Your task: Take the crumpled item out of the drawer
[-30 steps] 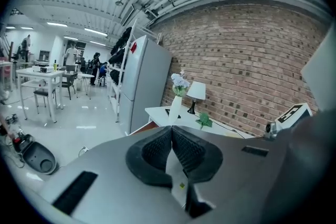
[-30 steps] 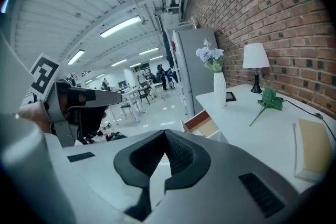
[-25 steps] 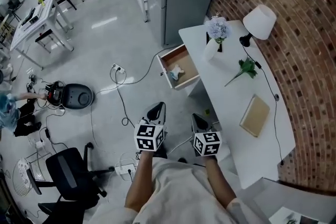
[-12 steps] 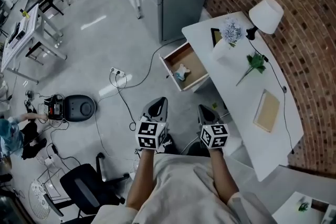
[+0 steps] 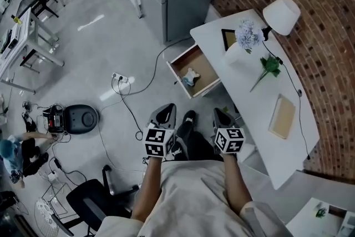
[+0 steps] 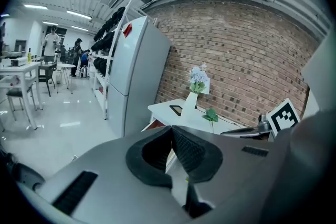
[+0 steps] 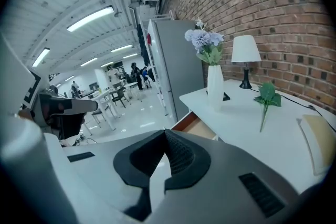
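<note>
Gotta reach straight ahead for crumpled item (image 5: pixel 189 76) in drawer (image 5: pixel 205 68), equally near left tongs (image 5: pixel 165 112) and right tongs (image 5: pixel 221 115) (both pinched closed, holding nothing).

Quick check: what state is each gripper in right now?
Left gripper: closed, holding nothing.
Right gripper: closed, holding nothing.
</note>
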Demonstrator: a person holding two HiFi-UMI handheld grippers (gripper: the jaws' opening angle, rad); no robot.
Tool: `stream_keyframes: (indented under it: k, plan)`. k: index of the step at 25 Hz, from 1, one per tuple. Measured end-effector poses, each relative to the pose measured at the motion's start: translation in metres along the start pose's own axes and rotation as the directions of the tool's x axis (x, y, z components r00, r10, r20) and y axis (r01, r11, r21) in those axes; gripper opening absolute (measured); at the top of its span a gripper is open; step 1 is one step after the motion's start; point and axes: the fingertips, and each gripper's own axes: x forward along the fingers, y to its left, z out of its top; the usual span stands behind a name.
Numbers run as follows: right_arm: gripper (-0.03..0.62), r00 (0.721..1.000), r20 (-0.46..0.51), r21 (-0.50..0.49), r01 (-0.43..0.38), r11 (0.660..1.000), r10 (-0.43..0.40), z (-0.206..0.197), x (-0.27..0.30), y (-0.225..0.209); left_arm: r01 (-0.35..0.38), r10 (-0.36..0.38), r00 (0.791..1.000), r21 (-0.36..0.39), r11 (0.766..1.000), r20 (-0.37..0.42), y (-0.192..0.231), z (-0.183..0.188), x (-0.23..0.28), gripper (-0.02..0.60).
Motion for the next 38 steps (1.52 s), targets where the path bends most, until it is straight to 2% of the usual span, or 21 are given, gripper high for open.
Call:
stream_keyframes:
  k: [4,11,19,23,28,38]
  plan:
    - [0.018,1.000,0.003,-0.009,-0.019,1.000,0.019,0.010,0.026,0.003,0.003,-0.003,1.000,0.004,1.000,-0.004,0.015,0.006,0.017,0.017]
    - [0.018,0.998,-0.012,-0.011,-0.068,0.998,0.068,0.041,0.083,-0.007,0.037,-0.033,0.998,0.071,0.997,-0.062,0.033,0.028,0.066,0.017]
    - [0.018,0.991,-0.090,-0.015,-0.102,0.995,0.100,0.061,0.146,-0.022,0.057,-0.051,0.993,0.050,0.997,-0.110,0.059,0.054,0.129,0.017]
    - [0.018,0.985,-0.130,-0.031,-0.121,0.992,0.116,0.062,0.179,-0.038,0.069,-0.058,0.984,0.061,0.996,-0.167,0.063,0.050,0.161,0.017]
    - [0.018,0.977,-0.162,-0.045,-0.147,0.988,0.138,0.059,0.211,-0.044,0.079,-0.066,0.979,0.060,0.995,-0.194,0.069,0.038,0.189,0.017]
    - [0.018,0.951,-0.281,-0.113,-0.167,0.979,0.130,0.032,0.255,-0.045,0.103,-0.093,0.966,0.032,0.994,-0.240,0.086,0.015,0.212,0.017]
